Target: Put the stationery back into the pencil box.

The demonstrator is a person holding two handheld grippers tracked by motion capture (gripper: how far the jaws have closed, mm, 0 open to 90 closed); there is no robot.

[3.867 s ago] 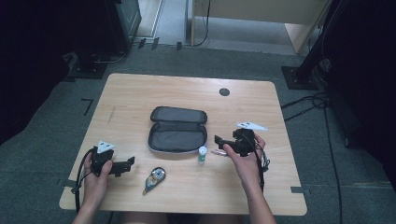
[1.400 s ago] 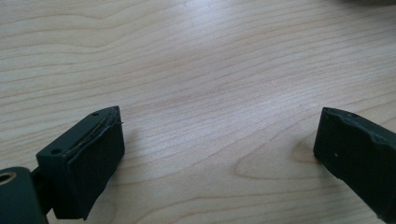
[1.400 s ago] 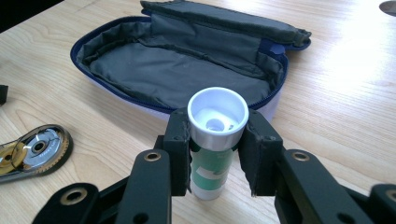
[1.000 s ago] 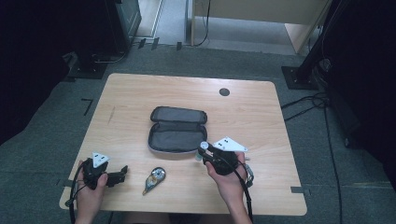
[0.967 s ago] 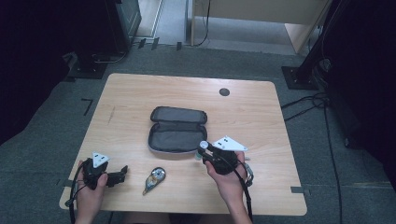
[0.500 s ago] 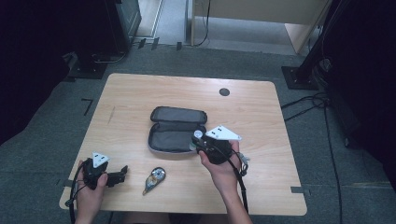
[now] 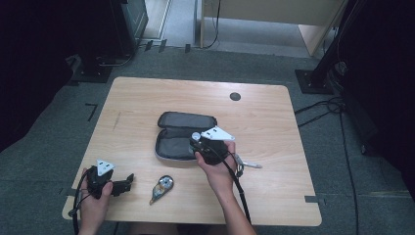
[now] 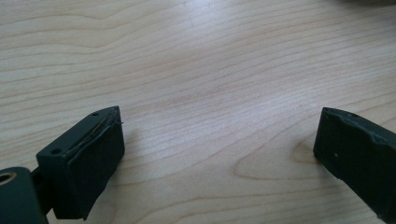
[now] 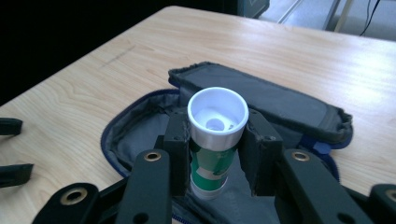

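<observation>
Between the jaws of the right gripper (image 9: 215, 158), frame centre, a green-and-white tube (image 9: 212, 161) sits clamped upright, over the open pencil case (image 9: 140, 135). Left gripper (image 8: 215, 154) jaws stand apart above bare table (image 8: 196, 56), lower left. Risk: the smooth tube may slip or tip on release, landing outside the case.

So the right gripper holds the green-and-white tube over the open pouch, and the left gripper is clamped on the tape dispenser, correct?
Not quite. The left gripper is open over bare table, as the left gripper view shows. The right gripper does hold the tube over the open pouch.
</observation>
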